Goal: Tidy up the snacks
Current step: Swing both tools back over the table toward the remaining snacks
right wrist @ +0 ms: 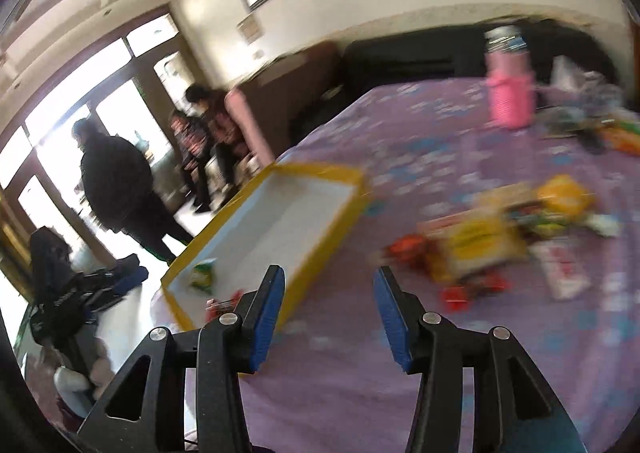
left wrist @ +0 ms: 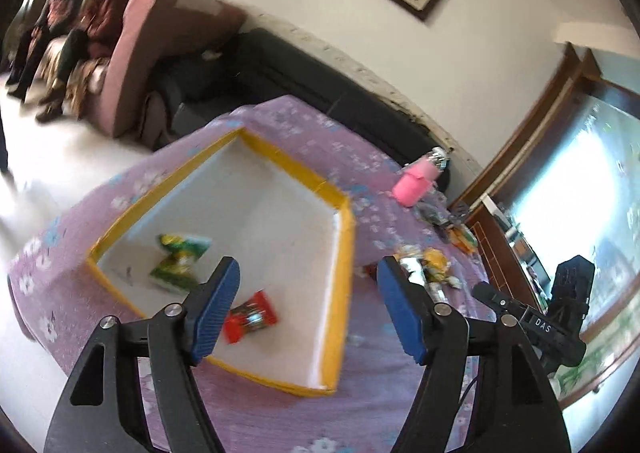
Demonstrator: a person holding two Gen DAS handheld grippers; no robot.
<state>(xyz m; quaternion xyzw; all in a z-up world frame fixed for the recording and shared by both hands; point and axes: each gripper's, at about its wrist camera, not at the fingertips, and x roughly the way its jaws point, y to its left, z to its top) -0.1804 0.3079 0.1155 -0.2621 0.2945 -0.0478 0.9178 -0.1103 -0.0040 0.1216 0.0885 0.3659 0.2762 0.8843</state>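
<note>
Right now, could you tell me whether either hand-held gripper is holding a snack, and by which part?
Nothing is held. The left hand-held gripper and the right hand-held gripper are both open with nothing between their fingers.

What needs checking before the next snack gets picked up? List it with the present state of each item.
1. Left gripper open with nothing between its fingers: ok.
2. Right gripper open and holding nothing: ok.
3. Yellow-rimmed box has free floor for more snacks: ok; only two green packets and a red packet lie inside.
4. Loose snack pile lies on the purple tablecloth ahead of the right gripper: ok.
5. Which packet is on top of the pile: cannot tell, blurred.
6. Pink bottle upright, apart from the pile: ok.
</note>
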